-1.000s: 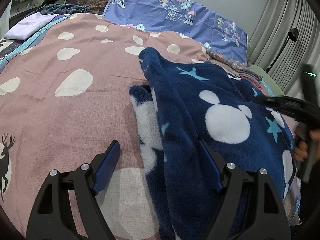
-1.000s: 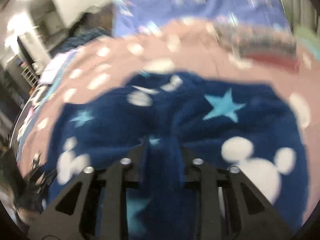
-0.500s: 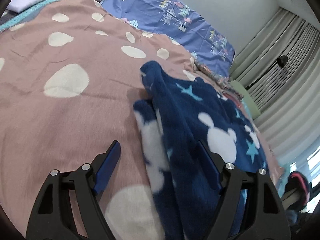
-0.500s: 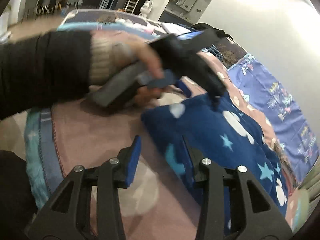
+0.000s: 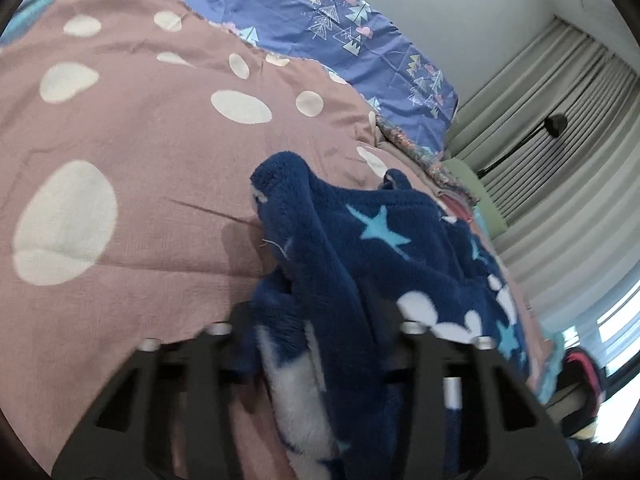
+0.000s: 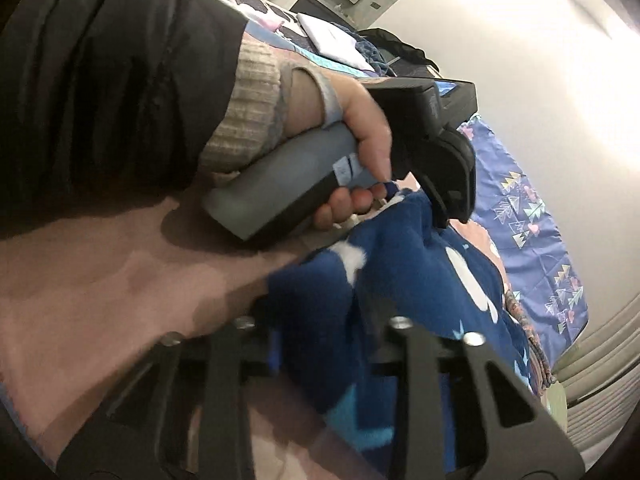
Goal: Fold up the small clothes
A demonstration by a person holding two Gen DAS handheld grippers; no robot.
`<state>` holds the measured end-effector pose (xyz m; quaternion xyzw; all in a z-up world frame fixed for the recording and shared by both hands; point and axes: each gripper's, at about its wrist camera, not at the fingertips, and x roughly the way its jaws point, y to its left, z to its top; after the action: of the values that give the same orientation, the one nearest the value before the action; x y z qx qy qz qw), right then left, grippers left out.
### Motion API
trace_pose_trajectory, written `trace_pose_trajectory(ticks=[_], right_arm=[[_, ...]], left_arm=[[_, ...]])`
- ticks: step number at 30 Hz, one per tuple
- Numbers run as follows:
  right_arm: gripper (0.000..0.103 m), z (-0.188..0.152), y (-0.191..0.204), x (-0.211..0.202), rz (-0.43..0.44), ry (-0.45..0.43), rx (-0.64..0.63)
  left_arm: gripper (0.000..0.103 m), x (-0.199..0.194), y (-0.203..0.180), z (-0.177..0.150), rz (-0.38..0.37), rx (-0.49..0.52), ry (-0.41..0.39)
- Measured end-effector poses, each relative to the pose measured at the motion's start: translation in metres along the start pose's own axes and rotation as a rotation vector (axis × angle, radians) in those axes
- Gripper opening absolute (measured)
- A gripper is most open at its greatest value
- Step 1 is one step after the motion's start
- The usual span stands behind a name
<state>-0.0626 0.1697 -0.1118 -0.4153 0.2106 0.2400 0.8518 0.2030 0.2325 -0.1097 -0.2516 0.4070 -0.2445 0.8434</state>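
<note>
A navy fleece garment [image 5: 384, 264] with white mouse heads and light blue stars lies bunched on the pink spotted bedspread [image 5: 140, 152]. My left gripper [image 5: 316, 320] is shut on the garment's near edge, fleece filling the space between its fingers. In the right wrist view the same garment [image 6: 400, 280] runs away to the right. My right gripper [image 6: 320, 340] is shut on another part of its edge. The left gripper's grey handle [image 6: 280, 184], held by a hand, sits just beyond, touching the garment.
A blue pillow [image 5: 340, 40] with tree prints lies at the head of the bed. A stack of folded clothes [image 5: 432, 160] sits at the bed's far right. Curtains [image 5: 560, 140] and a floor lamp [image 5: 552, 128] stand beyond. The person's dark sleeve [image 6: 100, 100] fills the right view's left.
Both grippers were open half a second ago and have closed on the garment's edge. The left gripper has moved forward and lower onto the fleece.
</note>
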Motion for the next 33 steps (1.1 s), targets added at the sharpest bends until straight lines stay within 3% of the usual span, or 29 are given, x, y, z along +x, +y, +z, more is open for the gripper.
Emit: trace_pose_trajectory(ticks=[2,5,10,19,25,33], right_arm=[[0.018,0.000,-0.015,-0.001,0.034,-0.022,0.068],[0.017,-0.002,-0.059,-0.013,0.145,-0.044,0.289],[0.017,-0.015,-0.120,-0.047,0.248,-0.130,0.581],[0.017,-0.095,-0.241,-0.096,0.328,-0.276,0.974],[0.017,-0.175,-0.293,-0.111,0.381,-0.318,1.204],[0.016,-0.281,-0.320,-0.120,0.379,-0.316,1.401]], left_arm=[[0.030,-0.003,0.000,0.001,-0.004,0.006,-0.005],[0.027,-0.010,-0.013,0.007,0.010,0.039,-0.015],[0.025,-0.032,-0.061,0.028,-0.007,0.097,-0.051],[0.025,-0.028,-0.174,0.052,0.016,0.225,-0.070],[0.025,0.012,-0.255,0.051,0.032,0.332,-0.033],[0.025,0.109,-0.347,0.024,0.148,0.524,0.094]])
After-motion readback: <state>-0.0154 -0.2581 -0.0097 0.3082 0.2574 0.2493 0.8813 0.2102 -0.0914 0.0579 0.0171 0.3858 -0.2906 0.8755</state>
